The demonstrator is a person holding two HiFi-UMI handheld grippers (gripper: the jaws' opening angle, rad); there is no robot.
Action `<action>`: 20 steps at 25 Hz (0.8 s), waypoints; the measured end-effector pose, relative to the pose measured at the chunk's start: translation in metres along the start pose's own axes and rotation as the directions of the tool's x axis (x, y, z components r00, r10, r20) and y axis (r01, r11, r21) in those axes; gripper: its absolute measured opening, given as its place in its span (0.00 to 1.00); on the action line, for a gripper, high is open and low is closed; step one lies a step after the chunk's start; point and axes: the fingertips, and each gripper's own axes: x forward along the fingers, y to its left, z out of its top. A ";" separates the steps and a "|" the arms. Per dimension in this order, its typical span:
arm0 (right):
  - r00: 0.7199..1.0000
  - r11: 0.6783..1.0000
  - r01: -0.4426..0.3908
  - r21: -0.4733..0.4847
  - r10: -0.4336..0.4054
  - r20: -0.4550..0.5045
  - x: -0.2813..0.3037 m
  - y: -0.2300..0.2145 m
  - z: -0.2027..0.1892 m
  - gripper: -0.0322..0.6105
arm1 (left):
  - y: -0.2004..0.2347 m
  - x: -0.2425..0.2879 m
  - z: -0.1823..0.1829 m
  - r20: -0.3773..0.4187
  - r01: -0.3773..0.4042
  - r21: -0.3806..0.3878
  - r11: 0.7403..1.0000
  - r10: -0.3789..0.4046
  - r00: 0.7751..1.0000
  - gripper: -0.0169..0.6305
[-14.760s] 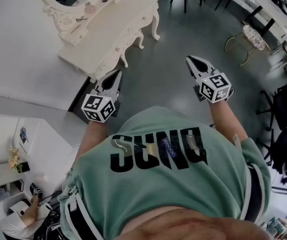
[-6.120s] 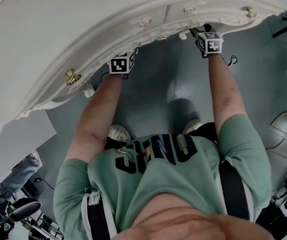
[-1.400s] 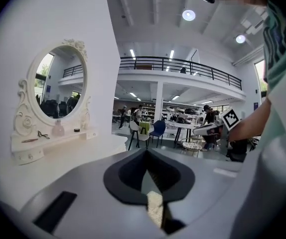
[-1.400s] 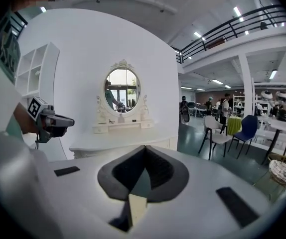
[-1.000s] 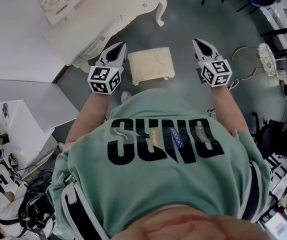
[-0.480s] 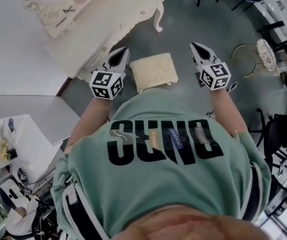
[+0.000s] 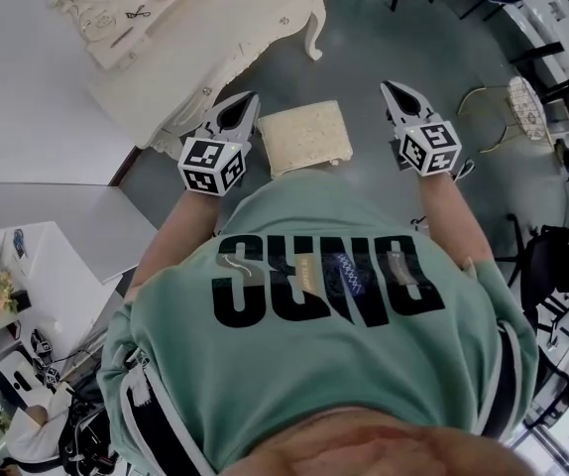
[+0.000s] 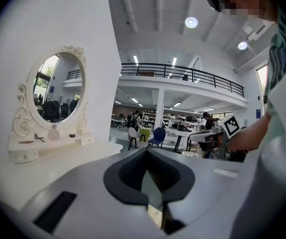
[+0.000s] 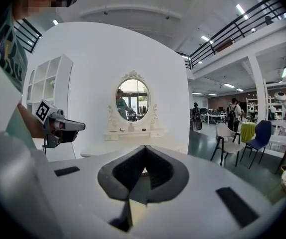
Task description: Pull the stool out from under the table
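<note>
**Standing clear of the table: stool between 2 closed grippers**

The cream padded stool (image 7: 304, 139) sits on the grey floor (image 7: 384, 28), near the white dressing table (image 7: 215, 38) but not under it. The left gripper (image 7: 248, 100) hovers just beside its left edge and the right gripper (image 7: 389, 89) near its right. Both pairs of jaws are pressed together, holding nothing.

Grey floor (image 7: 374, 62), cream stool (image 7: 304, 137) on it (clear of white table (image 7: 220, 33))
</note>
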 end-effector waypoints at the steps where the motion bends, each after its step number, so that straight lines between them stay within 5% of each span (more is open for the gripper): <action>1: 1.000 1.000 0.000 -0.002 0.000 0.001 -0.002 0.000 0.000 0.04 | -0.002 -0.002 0.001 0.002 0.000 0.001 1.000 0.000 1.000 0.04; 20: 1.000 1.000 -0.013 -0.027 0.013 0.002 -0.017 0.010 0.005 0.04 | -0.010 -0.017 0.004 0.030 -0.006 -0.005 1.000 0.006 1.000 0.04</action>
